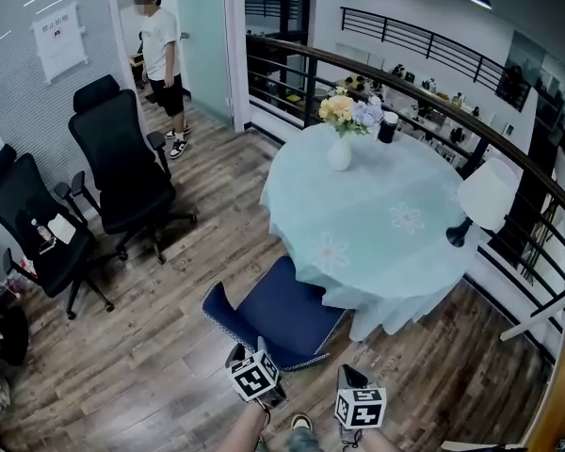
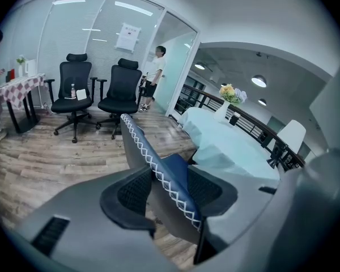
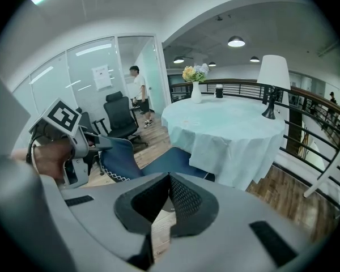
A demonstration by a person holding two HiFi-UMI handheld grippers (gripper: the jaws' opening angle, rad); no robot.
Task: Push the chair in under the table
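A blue chair [image 1: 282, 314] with white cross-stitching along its rim stands at the near side of the round table [image 1: 377, 205], which wears a pale blue cloth. The front of the seat lies under the cloth's hem. My left gripper [image 1: 248, 348] straddles the top edge of the chair's backrest [image 2: 137, 137]. In the left gripper view [image 2: 170, 171] the backrest fills the gap between the wide-set pads. My right gripper [image 1: 351, 375] hangs to the right, behind the chair and apart from it. In the right gripper view [image 3: 169, 177] its tips meet, with only floor showing below.
Two black office chairs [image 1: 122, 172] [image 1: 33, 224] stand by the left wall. A person [image 1: 162, 55] stands near the glass door. On the table are a vase of flowers [image 1: 340, 149], a dark cup [image 1: 387, 127] and a white lamp [image 1: 485, 196]. A railing [image 1: 405, 73] curves behind.
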